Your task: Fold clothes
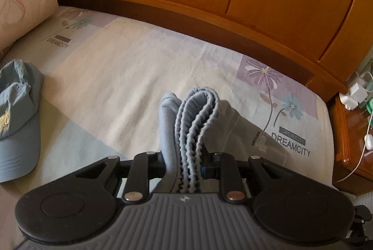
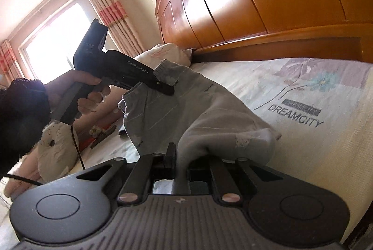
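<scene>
Both grippers are clamped on the pale blue garment [image 2: 205, 114], held above the bedsheet [image 1: 121, 68]: the left gripper [image 1: 186, 156] pinches its bunched ribbed hem, the right gripper [image 2: 180, 159] another corner. Keep it taut and lower toward twelve o'clock, away from the cap [image 1: 18, 119] at nine.

One grey garment [image 1: 186, 124], one cap [image 1: 18, 119], two tongs [image 1: 185, 162], one pillow [image 1: 21, 5]

The black left tool [image 2: 171, 86] is gripped by a hand [image 2: 79, 92] in a dark fuzzy sleeve [image 2: 21, 114], jaws clamped on cloth. The black right tool [image 2: 180, 162] is likewise pinched on cloth.
</scene>
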A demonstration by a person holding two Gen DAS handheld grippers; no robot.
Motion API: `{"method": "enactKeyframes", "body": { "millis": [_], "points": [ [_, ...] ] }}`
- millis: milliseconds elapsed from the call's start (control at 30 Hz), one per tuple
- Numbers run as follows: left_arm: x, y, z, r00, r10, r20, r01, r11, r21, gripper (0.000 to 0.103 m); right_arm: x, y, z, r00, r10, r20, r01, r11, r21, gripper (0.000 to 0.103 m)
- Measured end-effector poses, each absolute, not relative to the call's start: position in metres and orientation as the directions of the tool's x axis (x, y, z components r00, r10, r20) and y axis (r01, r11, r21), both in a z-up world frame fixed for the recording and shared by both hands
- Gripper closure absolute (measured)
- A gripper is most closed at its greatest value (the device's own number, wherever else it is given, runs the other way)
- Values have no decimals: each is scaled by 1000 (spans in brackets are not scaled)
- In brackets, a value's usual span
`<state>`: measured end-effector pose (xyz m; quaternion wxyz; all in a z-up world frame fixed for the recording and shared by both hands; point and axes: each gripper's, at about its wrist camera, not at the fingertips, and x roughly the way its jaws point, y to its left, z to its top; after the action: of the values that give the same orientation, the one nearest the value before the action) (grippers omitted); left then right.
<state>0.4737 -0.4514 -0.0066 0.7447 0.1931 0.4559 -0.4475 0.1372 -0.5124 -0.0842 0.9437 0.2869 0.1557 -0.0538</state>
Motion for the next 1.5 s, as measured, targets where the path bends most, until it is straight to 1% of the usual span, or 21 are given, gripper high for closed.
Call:
{"method": "enactKeyframes", "body": {
  "millis": [133, 267, 300, 467, 533, 567, 633, 667, 700, 767, 833, 867, 900, 967, 1067, 1200, 1333, 1367, 1433, 1467, 1500],
  "points": [
    [478, -454, -26, 186, -469, -863, 835, 538, -113, 82, 137, -512, -90, 938, -14, -345, 206, 824, 528, 93],
    [487, -451, -32, 191, -460, -867, 808, 575, -127, 73, 136, -515, -96, 936, -8, -353, 212, 811, 545, 93],
    [489, -449, -31, 201, -461, -864, 800, 587, -127, 70, 135, -516, -97, 936, -5, -351, 211, 807, 552, 93],
    [501, -433, -8, 324, -454, -830, 744, 664, -73, 66, 134, -518, -98, 936, 8, -353, 207, 797, 567, 92],
    [498, -428, 1, 353, -453, -819, 728, 683, -64, 62, 134, -518, -99, 935, 19, -354, 202, 792, 576, 90],
    [492, -427, 3, 342, -463, -818, 737, 672, -73, 58, 135, -519, -100, 934, 26, -356, 200, 788, 582, 87],
    [471, -425, 0, 294, -497, -817, 778, 621, -98, 57, 136, -522, -103, 933, 42, -357, 198, 770, 607, 80],
    [459, -425, -2, 268, -513, -815, 799, 592, -110, 56, 135, -523, -105, 933, 54, -356, 194, 758, 622, 71],
    [445, -424, -8, 239, -527, -816, 818, 561, -123, 56, 133, -525, -106, 933, 73, -352, 185, 743, 644, 59],
    [417, -424, -21, 181, -549, -816, 849, 506, -151, 55, 127, -530, -111, 934, 110, -339, 173, 690, 702, 43],
    [394, -423, -37, 132, -565, -814, 865, 466, -184, 55, 122, -538, -117, 937, 138, -321, 171, 620, 766, 35],
    [384, -423, -46, 108, -572, -813, 871, 448, -199, 54, 119, -542, -121, 938, 150, -312, 172, 580, 796, 28],
    [376, -423, -54, 88, -570, -817, 873, 439, -213, 54, 117, -546, -125, 939, 159, -304, 176, 537, 825, 23],
    [367, -422, -72, 57, -546, -836, 870, 438, -227, 55, 114, -557, -135, 944, 167, -285, 192, 424, 885, 22],
    [362, -416, -76, 74, -560, -825, 885, 418, -204, 55, 111, -572, -150, 960, 151, -234, 195, 238, 952, 20],
    [370, -417, -75, 57, -556, -829, 875, 427, -227, 55, 109, -586, -161, 976, 38, -212, 211, 33, 977, 20],
    [367, -415, -76, 58, -564, -824, 876, 425, -229, 55, 107, -582, -160, 962, -102, -253, 243, -101, 965, 21],
    [368, -413, -77, 56, -569, -820, 873, 426, -236, 55, 108, -579, -159, 955, -131, -267, 256, -93, 962, 25],
    [370, -409, -78, 50, -580, -813, 866, 430, -254, 55, 113, -576, -153, 933, -175, -315, 324, 21, 946, 41],
    [370, -410, -79, 47, -583, -811, 864, 431, -261, 54, 117, -573, -150, 916, -196, -351, 374, 97, 922, 62],
    [371, -409, -80, 44, -585, -810, 862, 433, -265, 54, 121, -572, -150, 903, -204, -378, 410, 150, 900, 79]
  ]
}}
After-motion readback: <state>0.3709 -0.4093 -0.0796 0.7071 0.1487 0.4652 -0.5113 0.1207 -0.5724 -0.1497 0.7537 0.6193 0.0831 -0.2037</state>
